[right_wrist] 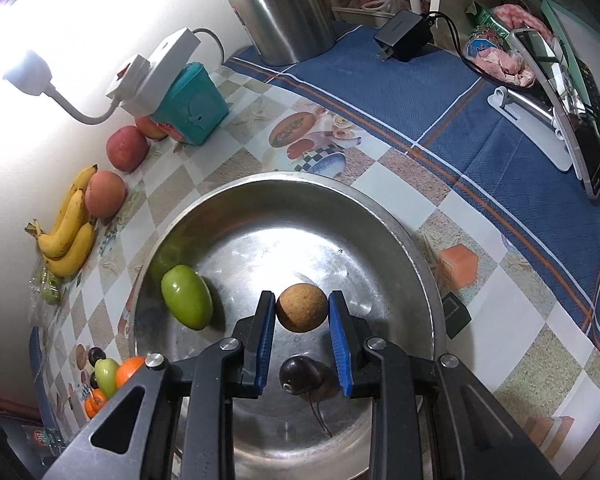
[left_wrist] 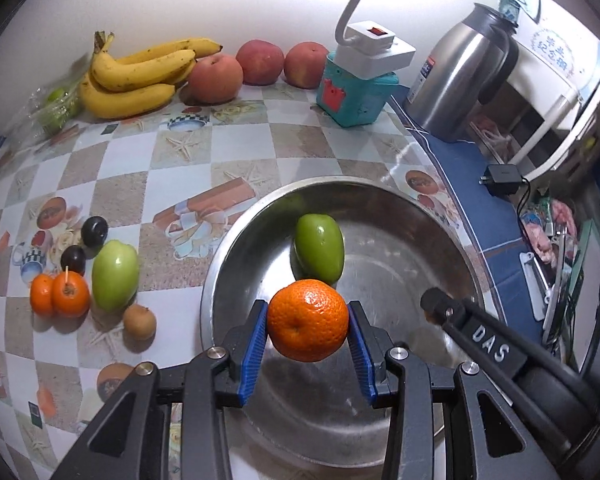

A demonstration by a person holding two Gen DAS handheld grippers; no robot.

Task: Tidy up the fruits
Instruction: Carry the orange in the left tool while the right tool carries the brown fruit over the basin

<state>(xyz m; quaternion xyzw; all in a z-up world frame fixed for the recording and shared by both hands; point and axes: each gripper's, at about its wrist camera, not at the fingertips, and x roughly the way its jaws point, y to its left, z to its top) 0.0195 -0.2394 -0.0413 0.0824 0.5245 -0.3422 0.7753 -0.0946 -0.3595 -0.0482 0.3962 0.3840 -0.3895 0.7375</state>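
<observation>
My left gripper (left_wrist: 308, 307) is shut on a tangerine (left_wrist: 308, 326), held above a wide steel bowl (left_wrist: 220, 264). A green fruit (left_wrist: 319, 254) lies inside the bowl at its far side. My right gripper (right_wrist: 301, 298) is shut on a small round brown fruit (right_wrist: 301, 312) over the same bowl (right_wrist: 404, 236). Below it a dark plum (right_wrist: 300, 374) rests on the bowl's floor, with the green fruit (right_wrist: 186, 302) to the left. One black finger (left_wrist: 436, 304) of the right gripper shows in the left wrist view.
Left of the bowl lie two tangerines (left_wrist: 60, 294), a green fruit (left_wrist: 114, 276), two plums (left_wrist: 94, 230) and a brown fruit (left_wrist: 140, 322). Bananas (left_wrist: 140, 76) and peaches (left_wrist: 216, 80) line the wall. A teal box (left_wrist: 356, 96), a steel jug (left_wrist: 460, 80) and a charger (left_wrist: 500, 178) stand behind.
</observation>
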